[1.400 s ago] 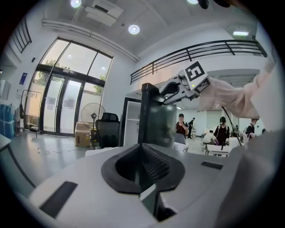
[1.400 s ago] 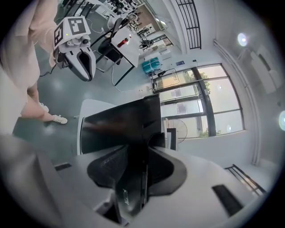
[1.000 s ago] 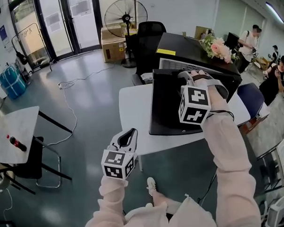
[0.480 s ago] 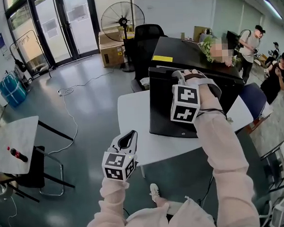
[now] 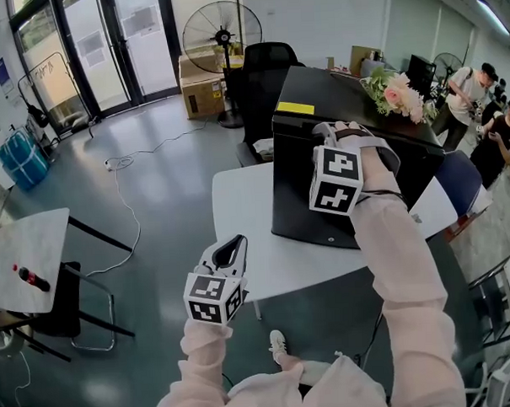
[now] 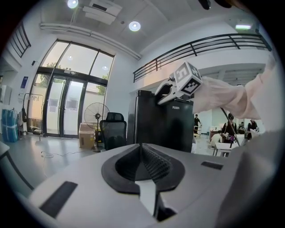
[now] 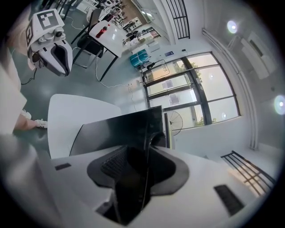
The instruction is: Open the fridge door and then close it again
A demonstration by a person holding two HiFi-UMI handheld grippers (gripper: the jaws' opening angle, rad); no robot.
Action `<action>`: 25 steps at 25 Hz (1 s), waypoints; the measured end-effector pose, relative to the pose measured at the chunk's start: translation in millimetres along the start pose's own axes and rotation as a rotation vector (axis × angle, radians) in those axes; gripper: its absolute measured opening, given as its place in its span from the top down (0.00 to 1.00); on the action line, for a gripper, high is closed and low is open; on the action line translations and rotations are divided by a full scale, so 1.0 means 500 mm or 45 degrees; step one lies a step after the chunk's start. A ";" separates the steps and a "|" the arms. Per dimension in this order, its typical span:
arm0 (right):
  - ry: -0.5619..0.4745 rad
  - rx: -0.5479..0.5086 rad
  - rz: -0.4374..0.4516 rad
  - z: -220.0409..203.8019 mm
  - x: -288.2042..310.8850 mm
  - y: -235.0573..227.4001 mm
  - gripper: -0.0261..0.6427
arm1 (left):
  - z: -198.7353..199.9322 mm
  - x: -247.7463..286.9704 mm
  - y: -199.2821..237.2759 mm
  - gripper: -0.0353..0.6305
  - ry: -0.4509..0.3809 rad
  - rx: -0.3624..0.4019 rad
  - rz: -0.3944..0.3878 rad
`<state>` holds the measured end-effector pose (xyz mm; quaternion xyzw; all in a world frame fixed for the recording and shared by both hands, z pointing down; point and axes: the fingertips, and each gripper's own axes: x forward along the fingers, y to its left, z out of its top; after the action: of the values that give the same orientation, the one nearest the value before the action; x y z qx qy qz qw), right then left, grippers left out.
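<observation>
One black fridge (image 5: 343,89) stands on the one white table (image 5: 238,199), its door (image 5: 309,196) closed. Its badge (image 6: 181,107) reads FUXIN; its one yellow label (image 5: 295,108) is illegible. Two grippers: the right gripper (image 5: 325,129) has its fingers (image 7: 111,162) seemingly clamped on the door's top edge, and the left gripper (image 5: 233,244) has its fingers (image 6: 153,162) together, empty.

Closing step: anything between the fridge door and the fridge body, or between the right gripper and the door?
Nothing visible. The fridge door looks flush against the fridge body, and the right gripper grips its top edge.
</observation>
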<state>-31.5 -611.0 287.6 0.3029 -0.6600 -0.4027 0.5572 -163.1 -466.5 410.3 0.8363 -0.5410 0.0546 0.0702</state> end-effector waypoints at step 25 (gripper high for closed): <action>-0.823 1.190 -0.402 -0.067 -0.267 0.007 0.89 | 0.006 -0.042 -0.053 0.93 -0.050 -0.004 0.008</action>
<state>27.5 -502.5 227.1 0.4728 -0.8508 -0.2190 0.0683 -147.6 -437.4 402.3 0.8354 -0.5449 0.0376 0.0607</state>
